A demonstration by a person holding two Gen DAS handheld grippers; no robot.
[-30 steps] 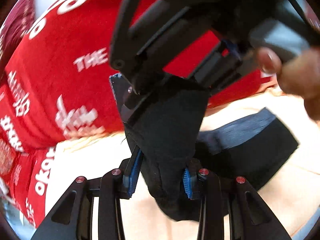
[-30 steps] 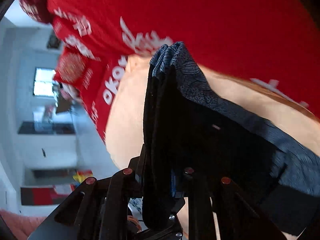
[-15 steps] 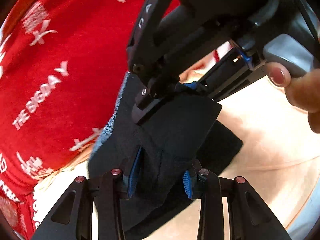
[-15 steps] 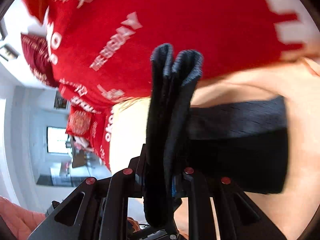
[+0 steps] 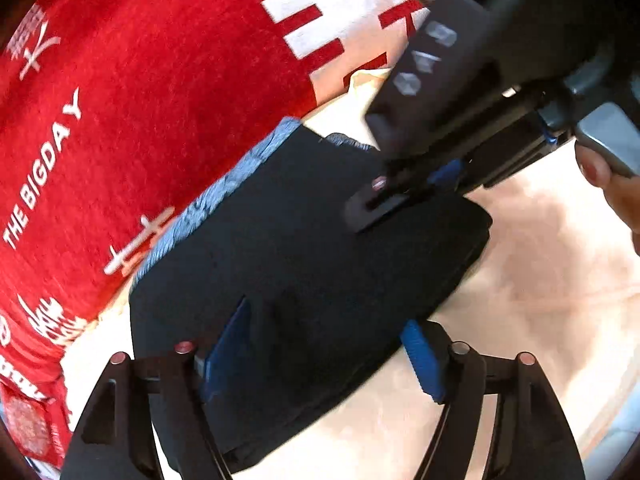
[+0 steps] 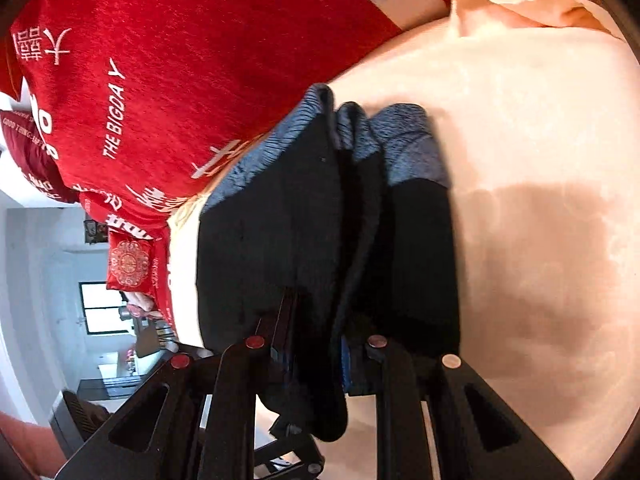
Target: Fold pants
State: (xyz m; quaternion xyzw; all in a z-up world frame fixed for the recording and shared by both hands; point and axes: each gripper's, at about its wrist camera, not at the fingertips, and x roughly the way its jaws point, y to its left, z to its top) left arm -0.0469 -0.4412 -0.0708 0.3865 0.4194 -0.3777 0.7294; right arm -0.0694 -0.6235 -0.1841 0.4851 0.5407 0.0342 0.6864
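Note:
The dark pants (image 5: 312, 264), folded into a thick stack with a blue-grey waistband edge, lie on the cream sheet (image 5: 540, 280). My left gripper (image 5: 324, 352) is opening. Its blue pads (image 5: 420, 360) stand wide on either side of the stack's near end, and the fabric between them looks loose. In the same view my right gripper (image 5: 376, 208) comes in from the upper right and pinches the stack's far side. From the right wrist view, the right gripper (image 6: 316, 352) is shut on an upright fold of the pants (image 6: 280, 220).
A red blanket with white lettering (image 5: 140, 120) borders the pants on the far side, and also shows as the red blanket (image 6: 180, 60). A hand (image 5: 612, 188) holds the right gripper's handle. Cream sheet (image 6: 520, 120) spreads to the right. A window (image 6: 100, 308) shows beyond the bed edge.
The left jaws have spread apart and released the fold they pinched. Both grippers came down, and the pants now lie flat on the sheet. The right jaws stayed shut on the fabric.

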